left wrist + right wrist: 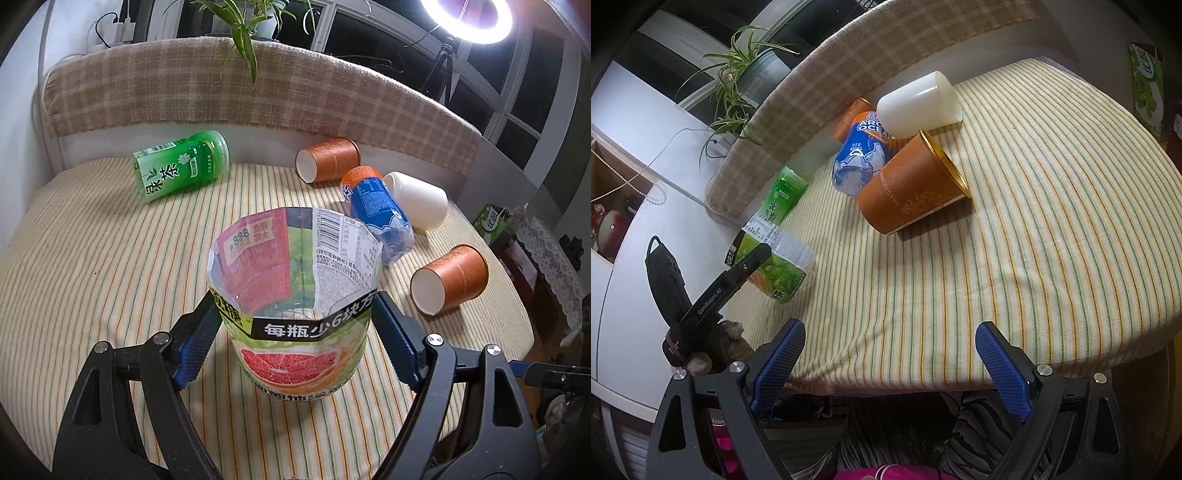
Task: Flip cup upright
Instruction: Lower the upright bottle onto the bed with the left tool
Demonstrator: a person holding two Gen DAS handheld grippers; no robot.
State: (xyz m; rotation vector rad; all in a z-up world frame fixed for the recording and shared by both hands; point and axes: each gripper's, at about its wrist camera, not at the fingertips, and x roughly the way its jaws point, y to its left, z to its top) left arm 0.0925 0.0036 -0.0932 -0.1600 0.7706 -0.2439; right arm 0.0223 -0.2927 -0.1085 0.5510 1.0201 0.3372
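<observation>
The left gripper (295,328) has its blue-padded fingers (197,343) pressed against both sides of a cut-open clear plastic cup wrapped in a grapefruit-print label (299,325), which stands upright, mouth up, on the striped cloth-covered desk (92,277); its thin wall buckles slightly at the rim. Beyond it lie a green tea bottle-cup (181,166), a blue-labelled clear plastic bottle-cup (376,206), a smooth white plastic cup (417,201) and two orange paper cups (328,158) (448,278), all on their sides.

The right wrist view alone shows the desk's near edge, the gold rim of the nearer orange paper cup (912,184), and the right gripper (890,358) with fingers spread wide, holding nothing, above bare striped cloth. A checked cushion back (258,88) bounds the far side.
</observation>
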